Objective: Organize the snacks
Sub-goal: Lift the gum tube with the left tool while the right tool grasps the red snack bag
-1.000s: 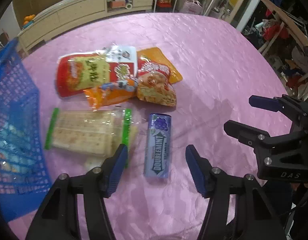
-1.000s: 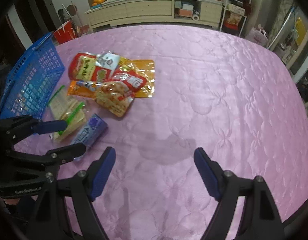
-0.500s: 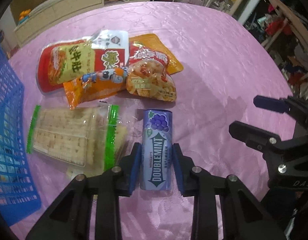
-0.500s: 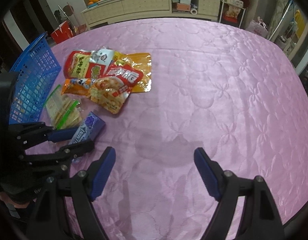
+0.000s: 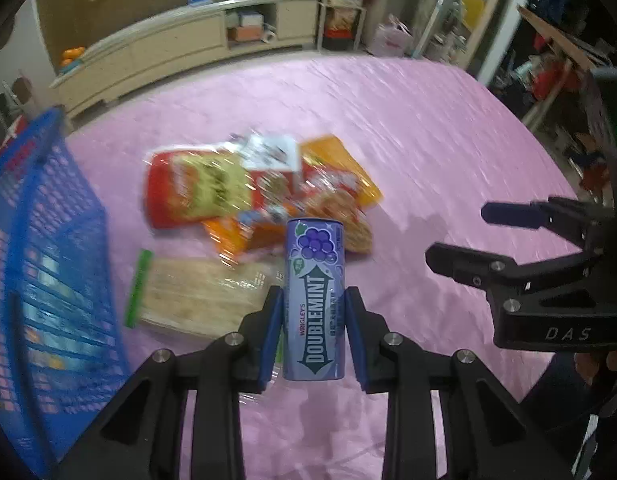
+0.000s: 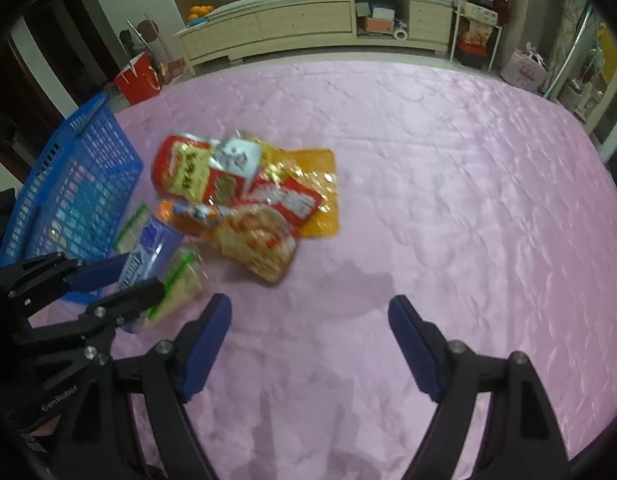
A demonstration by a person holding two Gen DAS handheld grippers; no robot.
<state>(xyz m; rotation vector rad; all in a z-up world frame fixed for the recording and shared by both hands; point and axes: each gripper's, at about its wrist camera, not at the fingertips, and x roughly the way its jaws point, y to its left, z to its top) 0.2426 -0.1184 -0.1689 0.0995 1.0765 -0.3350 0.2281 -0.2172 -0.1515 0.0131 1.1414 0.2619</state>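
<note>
Left claw (image 5: 313, 334): pinching the gum pack (image 5: 314, 300) low on its long sides — a stiff, light, slick-wrapped box, likely slip-prone.
Right claw (image 6: 310, 344): spread, empty.

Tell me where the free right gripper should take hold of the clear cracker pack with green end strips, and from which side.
Grip the clear cracker pack with green end strips across its long side edges, mid-length, coming from above. It looks flat and wide on the pink tablecloth, so the right gripper, open now, likely spans only the narrower way.
</note>
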